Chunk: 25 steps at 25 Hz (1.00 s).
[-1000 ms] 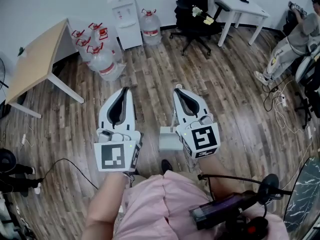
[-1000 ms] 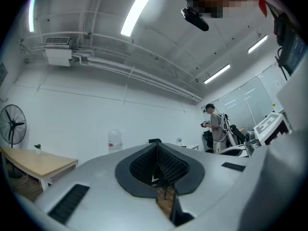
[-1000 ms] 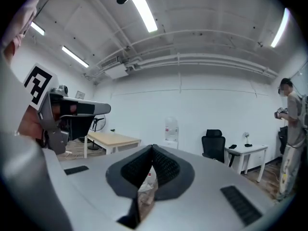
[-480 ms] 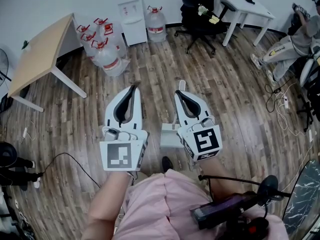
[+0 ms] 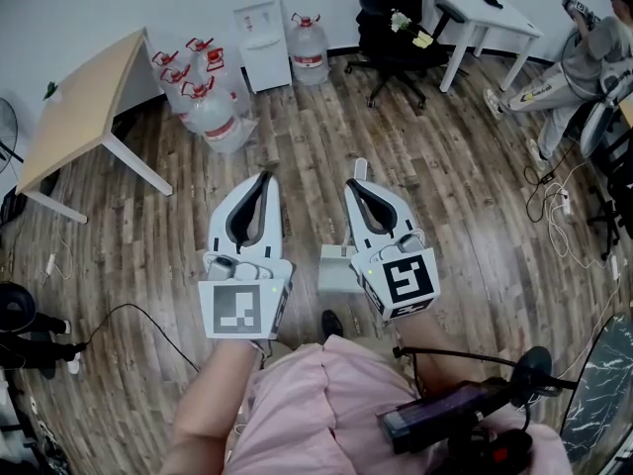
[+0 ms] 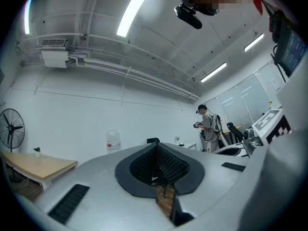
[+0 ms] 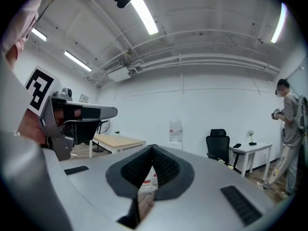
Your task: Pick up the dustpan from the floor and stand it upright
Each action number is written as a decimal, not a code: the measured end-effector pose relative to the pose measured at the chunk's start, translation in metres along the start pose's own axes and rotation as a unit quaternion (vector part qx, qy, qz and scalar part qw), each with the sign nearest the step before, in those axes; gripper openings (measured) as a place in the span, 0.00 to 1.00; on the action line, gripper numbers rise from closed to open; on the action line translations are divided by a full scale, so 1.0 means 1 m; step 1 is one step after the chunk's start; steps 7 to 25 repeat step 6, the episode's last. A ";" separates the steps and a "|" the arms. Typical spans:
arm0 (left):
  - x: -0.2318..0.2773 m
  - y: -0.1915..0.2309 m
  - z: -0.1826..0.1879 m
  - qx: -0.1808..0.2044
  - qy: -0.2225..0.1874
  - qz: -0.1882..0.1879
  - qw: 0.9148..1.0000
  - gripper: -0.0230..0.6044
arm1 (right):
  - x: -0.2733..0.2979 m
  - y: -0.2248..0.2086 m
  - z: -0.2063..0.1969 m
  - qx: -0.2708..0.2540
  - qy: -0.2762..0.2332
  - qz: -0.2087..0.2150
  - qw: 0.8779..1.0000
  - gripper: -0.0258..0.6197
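A pale grey dustpan (image 5: pixel 336 273) lies flat on the wood floor in the head view, just ahead of the person's feet. Its long handle (image 5: pixel 359 169) points away, and most of it is hidden behind my right gripper. My left gripper (image 5: pixel 263 175) is held above the floor to the left of the pan, shut and with nothing in it. My right gripper (image 5: pixel 352 182) hovers over the pan's right side, also shut and empty. Each gripper view looks out level into the room past the closed left gripper (image 6: pixel 157 146) and right gripper (image 7: pixel 153 150), and the dustpan shows in neither.
A wooden table (image 5: pixel 74 117) stands at the left, with several water bottles (image 5: pixel 203 102) and a dispenser (image 5: pixel 259 28) behind it. An office chair (image 5: pixel 396 38) and a white desk (image 5: pixel 490 18) are at the back. A seated person (image 5: pixel 584 67) and floor cables (image 5: pixel 554 201) are at the right.
The head view has shifted slightly since a second ago. Both grippers keep the same stance over the floor. The seated person at the right has moved their legs.
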<state>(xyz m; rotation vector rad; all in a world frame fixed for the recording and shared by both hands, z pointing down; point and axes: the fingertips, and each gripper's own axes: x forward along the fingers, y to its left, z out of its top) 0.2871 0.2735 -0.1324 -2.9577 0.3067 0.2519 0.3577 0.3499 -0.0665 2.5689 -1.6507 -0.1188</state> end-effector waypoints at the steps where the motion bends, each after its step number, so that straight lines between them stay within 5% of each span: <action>1: 0.000 0.000 -0.001 0.004 0.000 -0.001 1.000 0.06 | 0.000 0.000 0.000 -0.001 0.000 0.000 1.000 0.04; 25: 0.004 -0.001 0.000 0.013 -0.004 -0.003 1.000 0.06 | 0.002 -0.004 0.000 -0.004 0.001 -0.001 1.000 0.04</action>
